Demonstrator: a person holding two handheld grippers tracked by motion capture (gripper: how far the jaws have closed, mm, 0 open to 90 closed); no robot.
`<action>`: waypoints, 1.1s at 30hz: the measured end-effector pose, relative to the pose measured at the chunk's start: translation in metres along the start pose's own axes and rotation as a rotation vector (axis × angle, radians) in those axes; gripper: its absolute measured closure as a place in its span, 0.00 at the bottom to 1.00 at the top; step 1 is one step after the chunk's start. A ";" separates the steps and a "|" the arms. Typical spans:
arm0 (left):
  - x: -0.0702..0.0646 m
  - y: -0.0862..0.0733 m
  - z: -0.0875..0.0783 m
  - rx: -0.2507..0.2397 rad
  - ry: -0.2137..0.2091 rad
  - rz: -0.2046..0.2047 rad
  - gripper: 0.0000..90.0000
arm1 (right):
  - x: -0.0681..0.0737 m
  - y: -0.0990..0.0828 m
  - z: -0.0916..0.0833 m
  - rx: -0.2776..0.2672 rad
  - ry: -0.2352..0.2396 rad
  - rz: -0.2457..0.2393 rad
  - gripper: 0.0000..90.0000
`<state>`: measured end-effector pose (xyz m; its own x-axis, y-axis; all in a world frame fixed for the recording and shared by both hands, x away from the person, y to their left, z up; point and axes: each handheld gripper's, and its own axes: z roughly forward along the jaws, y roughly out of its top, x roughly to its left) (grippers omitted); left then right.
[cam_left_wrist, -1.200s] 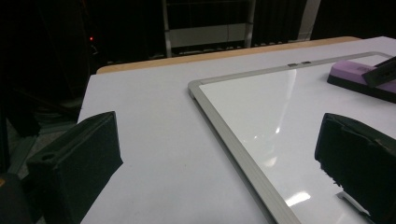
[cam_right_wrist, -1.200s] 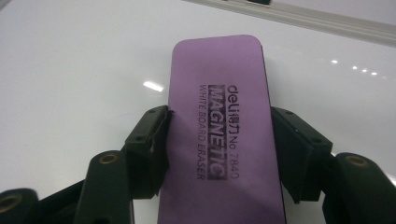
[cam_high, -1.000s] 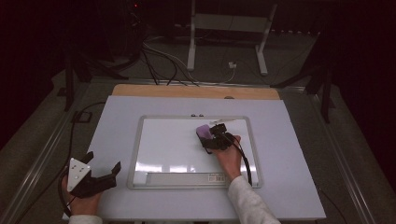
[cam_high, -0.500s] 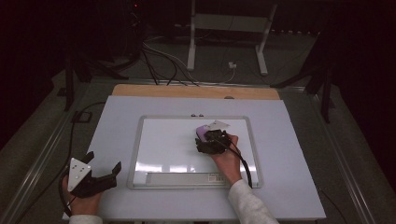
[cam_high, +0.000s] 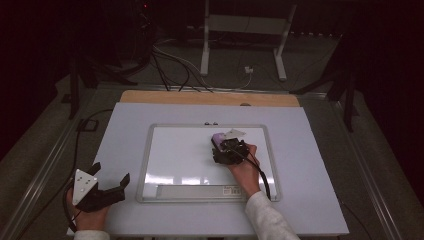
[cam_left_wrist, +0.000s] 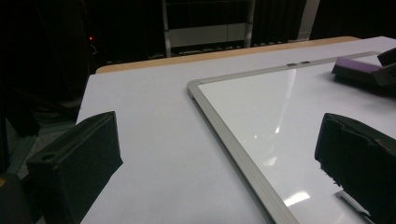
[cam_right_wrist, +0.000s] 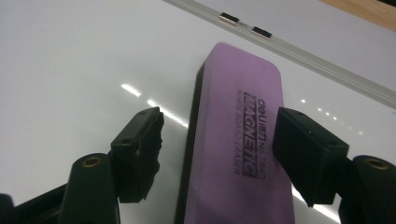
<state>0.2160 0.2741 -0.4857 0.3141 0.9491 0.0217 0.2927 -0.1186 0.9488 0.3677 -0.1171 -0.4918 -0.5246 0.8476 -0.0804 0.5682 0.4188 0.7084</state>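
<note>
A purple magnetic eraser (cam_right_wrist: 233, 140) lies flat on the whiteboard (cam_high: 175, 150), near its far edge. My right gripper (cam_right_wrist: 217, 135) straddles the eraser. Its jaws have just been opening, and a gap shows between the left pad (cam_right_wrist: 140, 149) and the eraser's side. From above, the eraser (cam_high: 218, 136) pokes out beyond the right gripper (cam_high: 221, 144). My left gripper (cam_high: 110, 173) rests at the table's near left corner, open, with nothing between its jaws. In its own view the left gripper (cam_left_wrist: 219, 140) looks across the board's corner toward the eraser (cam_left_wrist: 355, 67).
The whiteboard (cam_left_wrist: 280, 102) has a silver frame and a pen tray (cam_high: 200, 191) along its near edge. Two small magnets (cam_right_wrist: 245, 25) sit on the far frame. The board lies on a pale sheet (cam_high: 310, 150) over a wooden table. Cables and a metal stand are on the dark floor beyond.
The right gripper's jaws stand wider around the eraser than a second ago, and the hand has shifted slightly. The left gripper has not moved.
</note>
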 end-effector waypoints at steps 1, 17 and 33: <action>0.000 0.000 0.000 -0.001 0.000 0.000 0.01 | -0.002 0.000 0.000 0.004 -0.007 0.002 0.36; 0.000 0.000 0.000 -0.001 0.001 -0.001 0.01 | -0.007 -0.003 0.003 0.021 -0.043 0.002 0.67; -0.001 0.000 0.001 0.000 -0.002 0.002 0.01 | 0.034 0.000 -0.001 0.006 0.086 -0.163 0.70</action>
<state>0.2164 0.2727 -0.4860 0.3165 0.9483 0.0229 0.2925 -0.1205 0.9487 0.3488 -0.0883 -0.4942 -0.6620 0.7375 -0.1338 0.4747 0.5507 0.6866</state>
